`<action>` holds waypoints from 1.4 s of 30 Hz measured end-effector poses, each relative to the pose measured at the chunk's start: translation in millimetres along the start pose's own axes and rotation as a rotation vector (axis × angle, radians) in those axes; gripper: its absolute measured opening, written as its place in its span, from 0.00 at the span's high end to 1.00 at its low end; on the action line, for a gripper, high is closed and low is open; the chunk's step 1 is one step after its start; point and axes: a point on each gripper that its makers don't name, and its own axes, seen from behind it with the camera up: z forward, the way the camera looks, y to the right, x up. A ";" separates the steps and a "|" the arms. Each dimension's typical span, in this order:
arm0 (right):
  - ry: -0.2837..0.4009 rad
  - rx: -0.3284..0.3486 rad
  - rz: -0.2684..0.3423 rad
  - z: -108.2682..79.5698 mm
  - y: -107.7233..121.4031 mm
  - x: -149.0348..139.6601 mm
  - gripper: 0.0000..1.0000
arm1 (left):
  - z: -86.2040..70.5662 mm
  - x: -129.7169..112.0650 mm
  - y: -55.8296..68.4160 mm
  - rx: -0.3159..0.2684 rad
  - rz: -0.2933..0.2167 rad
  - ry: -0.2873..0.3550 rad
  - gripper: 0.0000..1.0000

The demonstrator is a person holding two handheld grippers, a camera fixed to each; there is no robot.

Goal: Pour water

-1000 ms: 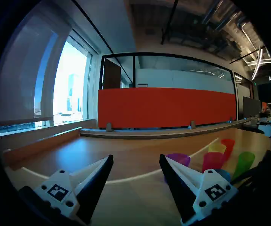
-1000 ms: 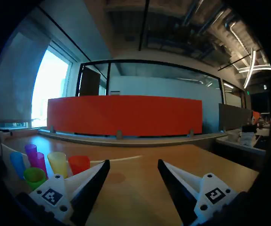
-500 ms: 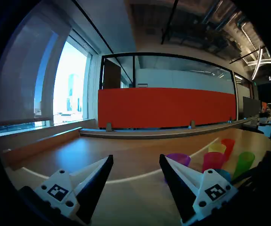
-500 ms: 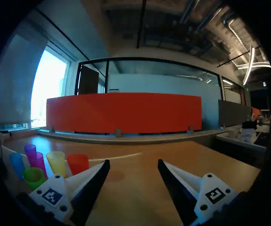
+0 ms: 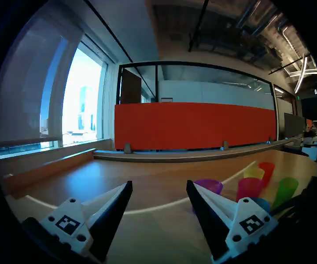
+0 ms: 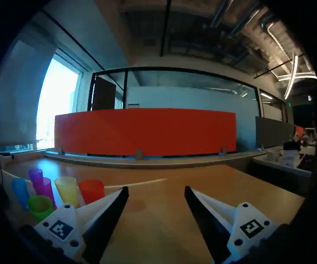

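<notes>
Wooden table [image 5: 156, 235], left gripper [image 5: 159, 182] held level (jaws apart), right gripper [image 6: 156, 188] likewise

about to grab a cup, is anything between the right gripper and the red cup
Nothing visible does. The red cup stands on the table just left of the open right gripper, off its centre line.

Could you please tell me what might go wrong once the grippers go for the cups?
The cups stand tightly bunched, so an open finger of the right gripper could knock a neighbour over. In the left gripper view the purple cup sits partly behind a finger of the left gripper, so that approach is half blind. Any spill would land on the wooden table.
</notes>
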 end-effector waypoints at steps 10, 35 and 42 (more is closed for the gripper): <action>0.000 -0.001 0.000 -0.8 0.3 -0.5 0.02 | -0.1 0.0 -0.1 0.000 0.000 0.000 0.09; -0.001 -0.001 0.000 0.0 0.7 -0.5 0.01 | 0.3 0.2 0.9 0.000 0.000 0.000 0.10; -0.001 -0.002 0.000 0.1 0.6 -0.6 0.01 | 0.0 0.0 0.7 0.000 0.000 0.000 0.09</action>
